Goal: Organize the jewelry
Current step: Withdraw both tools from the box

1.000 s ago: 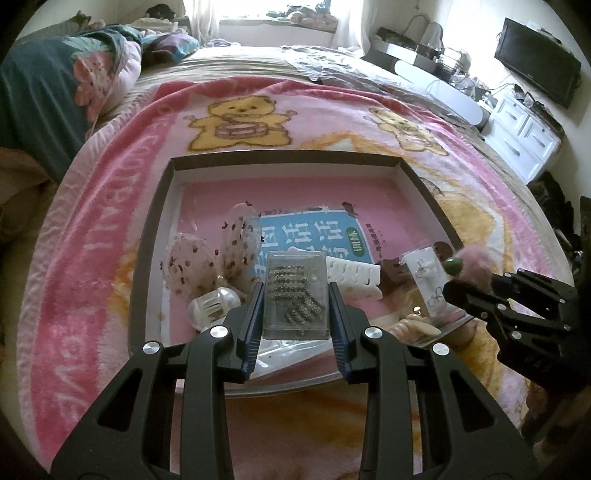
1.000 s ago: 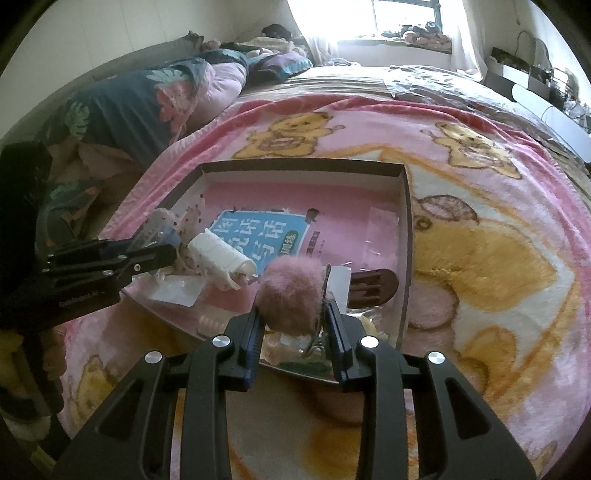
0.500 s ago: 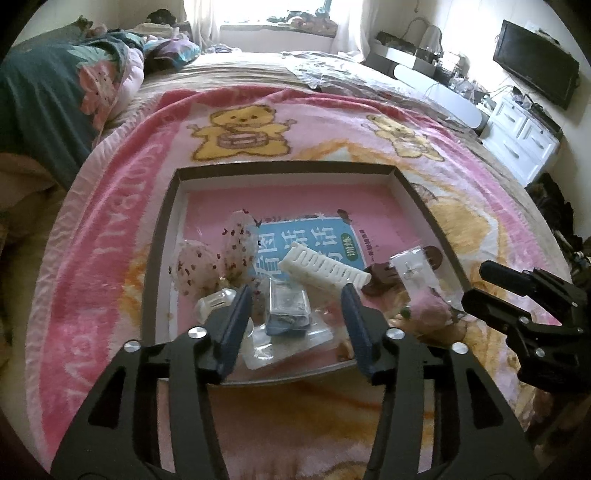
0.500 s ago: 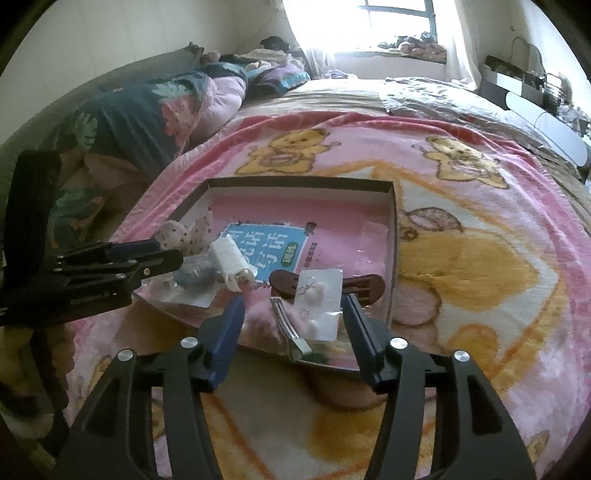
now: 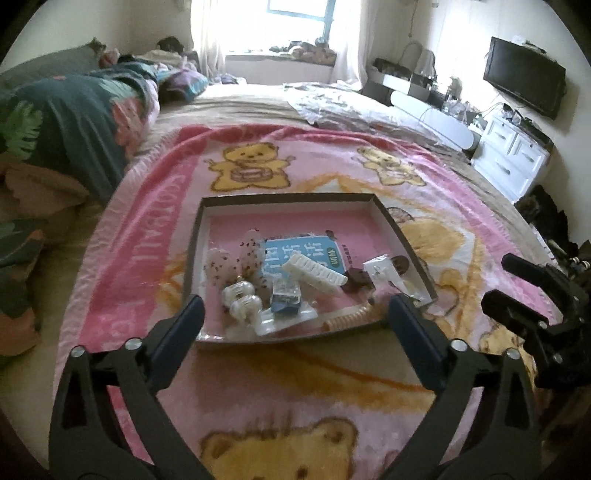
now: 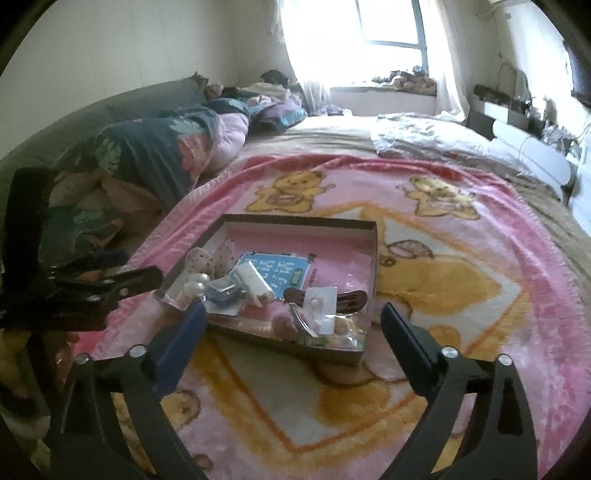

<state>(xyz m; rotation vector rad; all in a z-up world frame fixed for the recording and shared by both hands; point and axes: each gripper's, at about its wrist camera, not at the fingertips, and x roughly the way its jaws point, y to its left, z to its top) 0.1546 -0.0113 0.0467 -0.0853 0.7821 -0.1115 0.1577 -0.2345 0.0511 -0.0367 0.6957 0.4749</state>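
Observation:
A shallow dark-rimmed box [image 5: 291,198] [image 6: 375,258] with a pink floor lies on the pink bear blanket. In it lie a clear case of jewelry [image 5: 285,295] [image 6: 221,291], a white comb [image 5: 314,271] [image 6: 255,282], spotted pouches [image 5: 236,262], pearly clips [image 5: 242,301], a brown hair clip [image 6: 347,300] and an earring card [image 5: 382,271] [image 6: 321,301]. My left gripper [image 5: 293,315] is open and empty, just before the box's near edge. My right gripper [image 6: 291,319] is open and empty, over the near right corner.
The pink blanket [image 5: 147,229] covers a bed. Folded quilts and pillows [image 5: 66,122] lie at the left. A white dresser [image 5: 513,155] and a wall TV [image 5: 524,79] are at the right. A window [image 6: 388,29] is beyond the bed.
Both grippers have let go: the left released the clear jewelry case, the right the pink pompom piece. Both opened wide and drew back and up from the box.

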